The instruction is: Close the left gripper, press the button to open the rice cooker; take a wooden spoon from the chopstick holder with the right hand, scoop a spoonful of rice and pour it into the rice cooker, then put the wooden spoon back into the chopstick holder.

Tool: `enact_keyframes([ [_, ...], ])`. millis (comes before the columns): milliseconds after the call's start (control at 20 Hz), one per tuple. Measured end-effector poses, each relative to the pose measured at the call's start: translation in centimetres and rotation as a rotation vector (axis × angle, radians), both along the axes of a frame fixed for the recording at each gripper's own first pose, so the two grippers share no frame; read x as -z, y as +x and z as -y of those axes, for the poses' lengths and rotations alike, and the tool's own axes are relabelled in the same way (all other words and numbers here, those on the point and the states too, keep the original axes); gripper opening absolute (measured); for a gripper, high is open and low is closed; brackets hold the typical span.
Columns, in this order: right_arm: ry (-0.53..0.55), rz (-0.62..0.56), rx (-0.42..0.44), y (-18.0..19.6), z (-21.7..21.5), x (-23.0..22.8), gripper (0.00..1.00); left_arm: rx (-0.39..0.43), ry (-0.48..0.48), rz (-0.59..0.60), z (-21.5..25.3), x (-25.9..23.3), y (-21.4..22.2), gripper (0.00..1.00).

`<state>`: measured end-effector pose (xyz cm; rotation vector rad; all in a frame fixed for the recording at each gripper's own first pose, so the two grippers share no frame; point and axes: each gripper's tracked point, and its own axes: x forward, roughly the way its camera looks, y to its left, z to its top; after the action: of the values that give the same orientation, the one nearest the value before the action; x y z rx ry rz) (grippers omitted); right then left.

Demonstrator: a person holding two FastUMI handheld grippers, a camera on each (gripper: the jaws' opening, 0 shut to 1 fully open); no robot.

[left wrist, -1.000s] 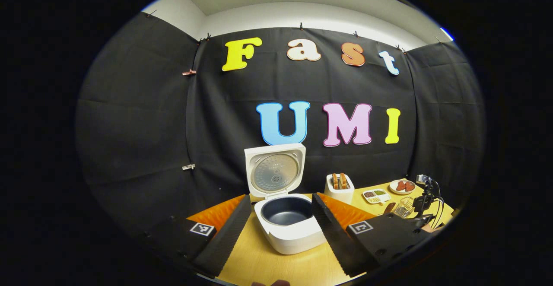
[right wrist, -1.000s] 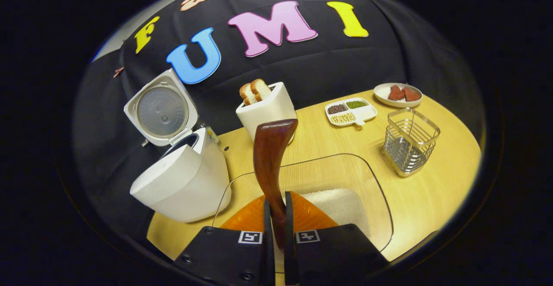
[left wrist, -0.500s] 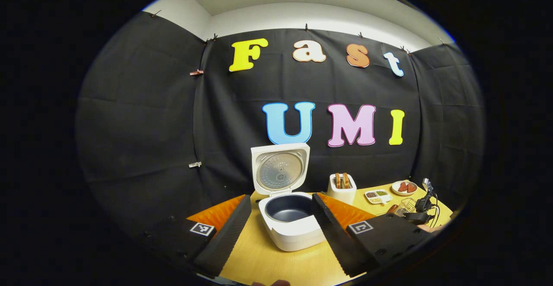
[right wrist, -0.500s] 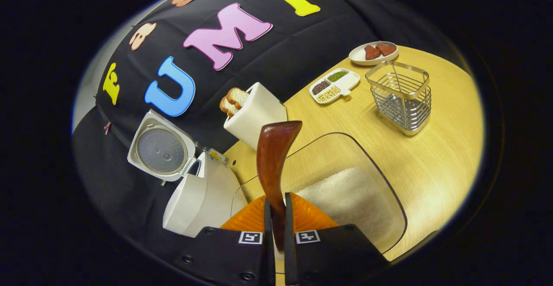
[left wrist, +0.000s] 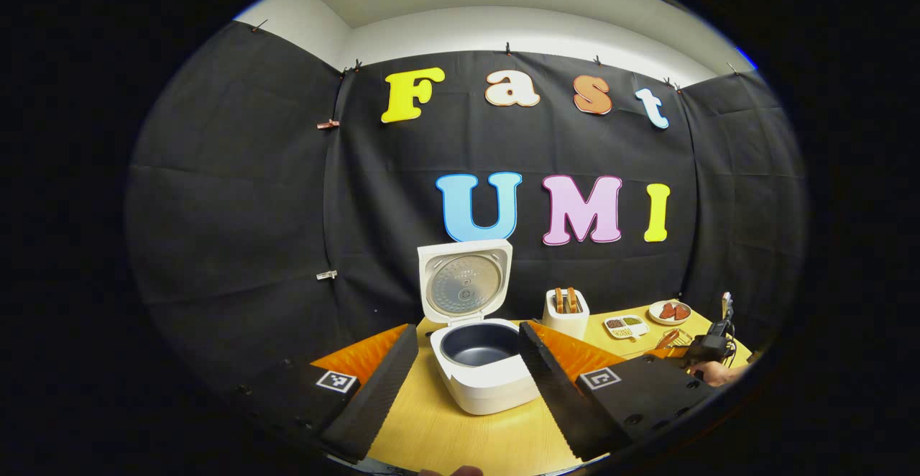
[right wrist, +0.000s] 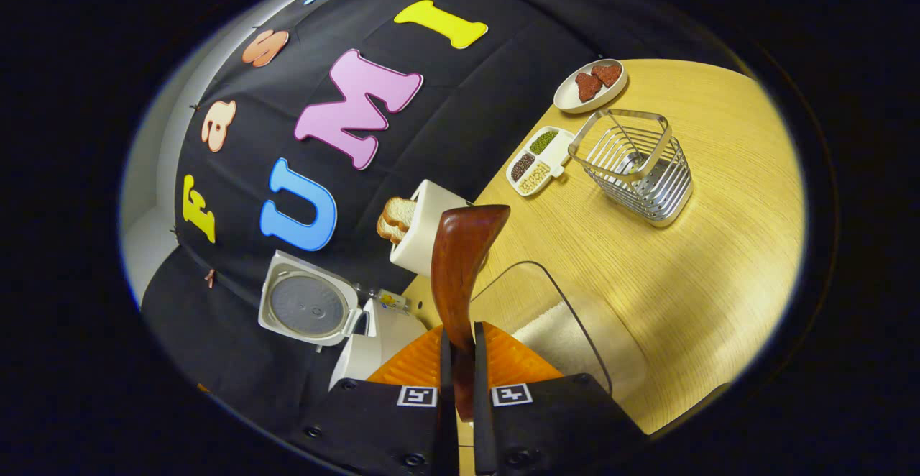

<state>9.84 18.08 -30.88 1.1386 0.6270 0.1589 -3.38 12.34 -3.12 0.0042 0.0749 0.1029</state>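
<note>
In the left gripper view the white rice cooker (left wrist: 489, 379) stands with its lid (left wrist: 463, 285) raised and its dark inner pot bare. My left gripper (left wrist: 467, 332) is open, one finger on each side of the cooker and short of it. At the far right of that view a hand holds the right gripper (left wrist: 708, 350). In the right gripper view my right gripper (right wrist: 460, 350) is shut on the handle of the dark wooden spoon (right wrist: 460, 260), which points forward above the clear rice tub (right wrist: 557, 325). The wire chopstick holder (right wrist: 636, 170) stands beyond it.
On the wooden table (right wrist: 719, 246) a white toaster with bread (right wrist: 424, 228) stands behind the tub. A divided dish of grains (right wrist: 539, 163) and a plate with red pieces (right wrist: 589, 84) sit by the wall. The cooker (right wrist: 377, 336) is left of the tub.
The right gripper has rolled and swung with the spoon still gripped, so the table now tilts steeply in its view. The left gripper has barely moved.
</note>
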Motion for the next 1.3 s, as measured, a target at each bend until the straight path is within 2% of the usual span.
enact_keyframes([
  [300,0.068,-0.006,0.019,0.0,1.8,-1.7,0.13,0.006,-0.022,0.009,0.3,0.0,-0.4,0.96],
  [750,0.175,-0.025,0.057,0.3,2.0,-4.8,0.13,0.027,-0.056,0.019,0.8,0.2,-0.8,0.97],
  [1050,0.231,0.026,0.041,1.5,0.4,-10.2,0.13,0.035,-0.066,0.016,0.7,1.0,-1.0,0.97],
  [1300,0.309,0.067,0.026,3.2,-3.0,-15.7,0.13,0.036,-0.092,0.007,0.4,1.8,-0.6,0.97],
])
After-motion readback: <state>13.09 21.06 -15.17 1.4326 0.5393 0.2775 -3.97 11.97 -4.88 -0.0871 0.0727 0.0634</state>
